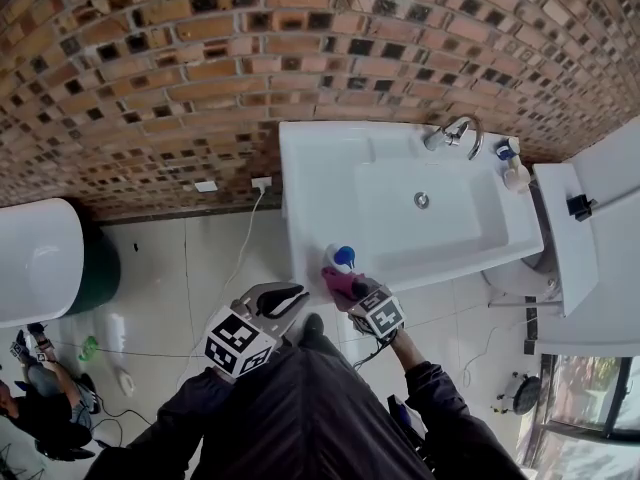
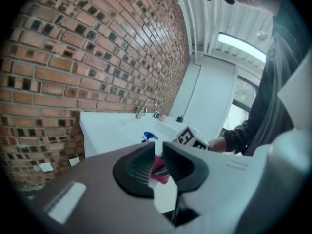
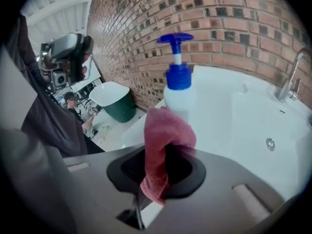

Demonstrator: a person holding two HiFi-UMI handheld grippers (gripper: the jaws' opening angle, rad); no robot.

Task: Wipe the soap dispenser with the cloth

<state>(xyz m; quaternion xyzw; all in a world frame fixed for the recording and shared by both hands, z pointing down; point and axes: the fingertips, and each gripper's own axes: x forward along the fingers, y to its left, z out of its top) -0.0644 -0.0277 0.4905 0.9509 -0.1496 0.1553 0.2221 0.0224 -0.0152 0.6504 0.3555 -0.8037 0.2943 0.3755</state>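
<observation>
- At the near rim of the white sink [image 1: 310,168], the soap dispenser [image 3: 179,82] is stood upright with its blue pump on top, within easy reach of both tools.
- The pink cloth [image 3: 163,130] is clamped in the right gripper [image 3: 163,167]. A bunched fold is left proud of the jaws, seemingly so that fabric rather than plastic meets the bottle. The fold is laid against the bottle's lower side.
- The left gripper [image 2: 158,162] is held just beside, its jaws narrowly parted and grasping nothing. The cloth is only seen beyond the gap. This gripper is judged to be kept ready to steady the bottle.
- The sink is set against a brick wall [image 1: 200,68], with a faucet [image 1: 455,133] at its far end. A pale, glossy tiled floor [image 1: 180,268] is seen below.
</observation>
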